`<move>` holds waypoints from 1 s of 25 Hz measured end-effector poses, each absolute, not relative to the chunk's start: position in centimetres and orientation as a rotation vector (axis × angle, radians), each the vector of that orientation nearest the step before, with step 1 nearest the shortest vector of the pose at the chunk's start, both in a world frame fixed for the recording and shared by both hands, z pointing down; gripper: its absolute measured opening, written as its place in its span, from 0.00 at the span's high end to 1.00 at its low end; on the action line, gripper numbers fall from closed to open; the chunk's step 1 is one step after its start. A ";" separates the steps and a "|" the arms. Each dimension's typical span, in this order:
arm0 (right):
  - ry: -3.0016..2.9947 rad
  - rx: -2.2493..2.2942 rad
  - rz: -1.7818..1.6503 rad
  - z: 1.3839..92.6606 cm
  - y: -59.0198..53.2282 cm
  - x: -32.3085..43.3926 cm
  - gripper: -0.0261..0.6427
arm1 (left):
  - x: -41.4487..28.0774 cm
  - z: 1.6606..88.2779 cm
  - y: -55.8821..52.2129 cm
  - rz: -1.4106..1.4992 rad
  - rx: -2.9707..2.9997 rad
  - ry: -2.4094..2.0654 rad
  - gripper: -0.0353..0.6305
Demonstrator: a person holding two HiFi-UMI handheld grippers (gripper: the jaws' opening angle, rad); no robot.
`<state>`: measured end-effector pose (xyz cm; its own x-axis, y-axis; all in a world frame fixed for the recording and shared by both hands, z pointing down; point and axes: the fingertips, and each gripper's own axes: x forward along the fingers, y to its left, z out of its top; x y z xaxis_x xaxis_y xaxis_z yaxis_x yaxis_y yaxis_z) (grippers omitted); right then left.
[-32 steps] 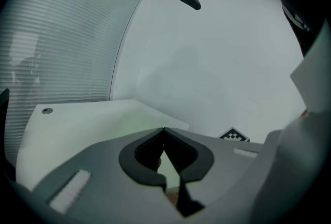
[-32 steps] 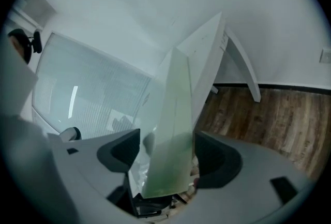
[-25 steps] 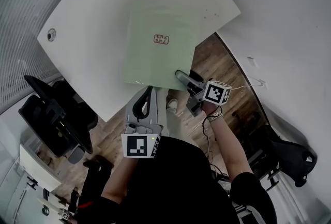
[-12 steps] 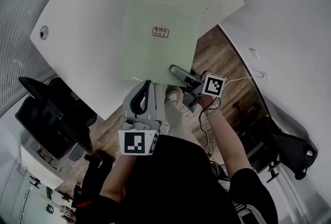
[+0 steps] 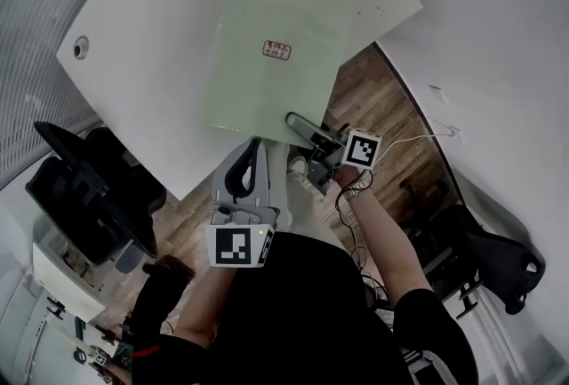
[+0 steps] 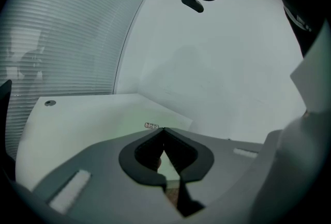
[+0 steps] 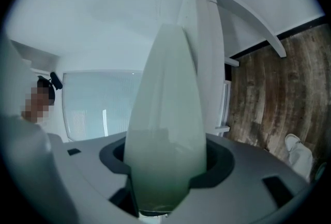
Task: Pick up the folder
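Closing our right gripper point(image 5: 295, 122) on the pale green folder point(image 5: 271, 63), we have its near edge between the jaws, not yet pinched. It lies on the white table point(image 5: 151, 54), overhanging the edge. Our left gripper point(image 5: 254, 146) hovers just beside it, jaws together, empty.

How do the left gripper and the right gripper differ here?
The left gripper has its jaws together with nothing between them; the right gripper's jaws are apart, closing, around the folder's edge. The left gripper is held flat to the table; the right gripper is rolled on its side. Both point toward the folder.
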<state>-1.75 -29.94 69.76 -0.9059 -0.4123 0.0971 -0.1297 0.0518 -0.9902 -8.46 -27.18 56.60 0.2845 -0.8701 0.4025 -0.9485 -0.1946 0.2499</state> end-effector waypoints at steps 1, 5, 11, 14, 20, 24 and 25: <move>2.111 -0.558 -1.944 69.7 -29.9 -1.6 0.54 | -8.4 56.5 -27.0 0.235 2.115 -1.632 0.94; 2.098 -0.547 -1.946 69.3 -29.2 -1.4 0.55 | -8.5 56.3 -26.2 0.231 2.106 -1.648 0.94; 2.110 -0.548 -1.928 68.4 -27.7 -1.3 0.55 | -8.4 55.5 -24.7 0.224 2.106 -1.680 0.94; 2.115 -0.564 -1.924 68.0 -27.0 -1.1 0.55 | -8.3 54.8 -23.9 0.217 2.106 -1.699 0.94; 2.084 -0.594 -1.896 66.3 -26.0 -0.2 0.55 | -7.7 53.2 -22.2 0.201 2.131 -1.722 0.94; 2.054 -0.614 -1.870 64.7 -25.2 0.5 0.55 | -7.3 52.0 -20.8 0.183 2.153 -1.731 0.94; 2.052 -0.619 -1.862 64.3 -25.0 0.7 0.55 | -7.2 51.7 -20.4 0.177 2.158 -1.731 0.94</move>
<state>0.65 -25.01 64.32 -0.8616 -0.5035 0.0642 -0.1128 0.0666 -0.9914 -7.21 -20.43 51.67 0.2387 -0.9162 0.3220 -0.9624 -0.1789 0.2043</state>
